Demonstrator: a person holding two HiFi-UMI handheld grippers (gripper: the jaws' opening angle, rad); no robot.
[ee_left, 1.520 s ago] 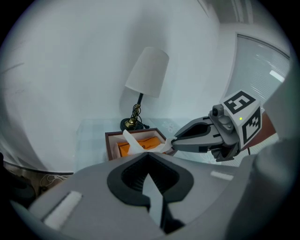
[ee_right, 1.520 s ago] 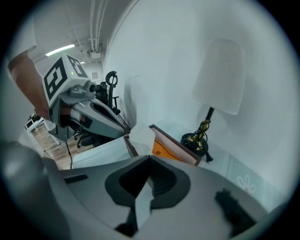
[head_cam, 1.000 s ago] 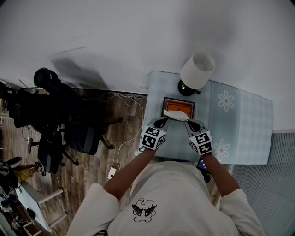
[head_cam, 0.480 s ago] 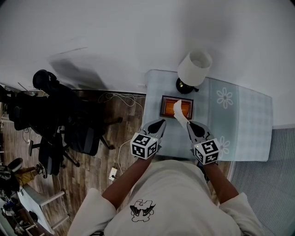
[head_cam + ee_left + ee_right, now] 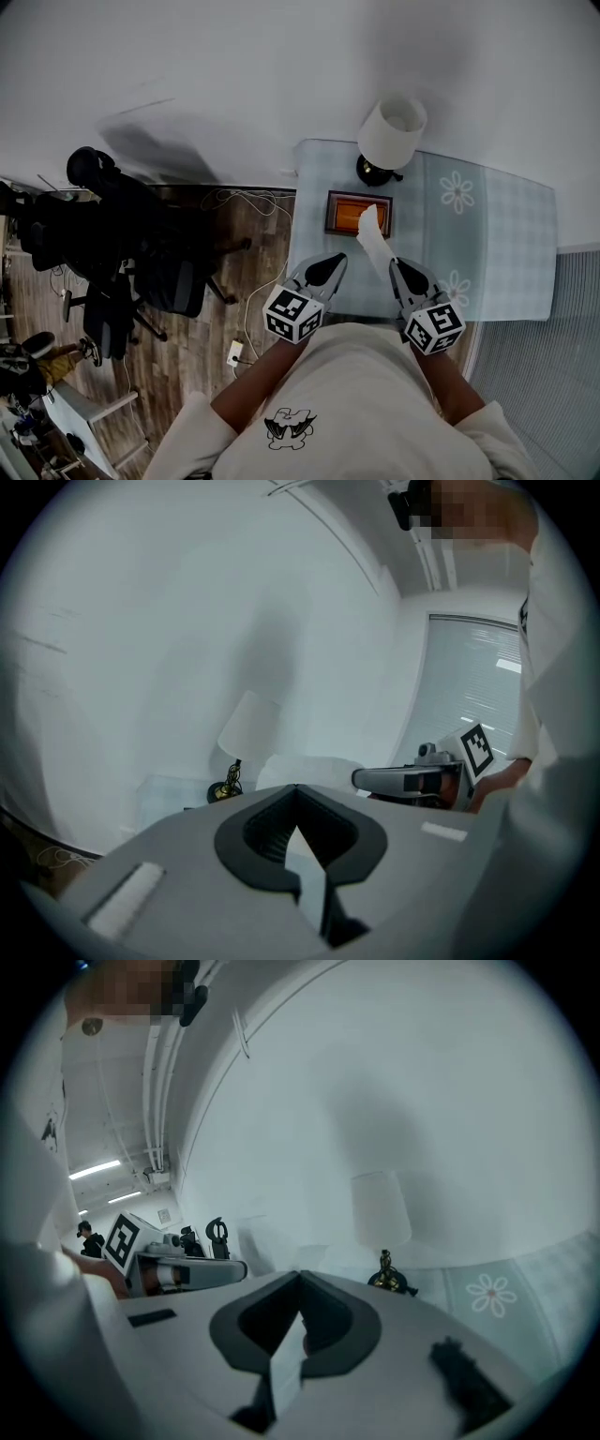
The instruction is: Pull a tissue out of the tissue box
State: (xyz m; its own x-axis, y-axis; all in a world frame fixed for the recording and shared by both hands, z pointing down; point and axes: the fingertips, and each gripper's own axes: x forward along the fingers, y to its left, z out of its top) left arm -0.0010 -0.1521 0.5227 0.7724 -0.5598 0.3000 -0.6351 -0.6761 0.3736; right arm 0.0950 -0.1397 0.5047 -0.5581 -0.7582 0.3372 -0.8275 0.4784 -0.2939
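One tissue [image 5: 373, 234], one tissue box [image 5: 345, 214]: right gripper [image 5: 393, 265] jaws pinch the tissue; left gripper [image 5: 335, 262] jaws closed.

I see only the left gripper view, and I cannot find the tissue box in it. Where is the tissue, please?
Observer: In the head view the tissue stretches from the tissue box to the right hand-held gripper.
Operator: Is it really gripped there?
Observer: Yes. The right gripper view shows those jaws shut on a white strip of it.
Operator: Where does the box stand?
Observer: On the table, on the person's side of the lamp.
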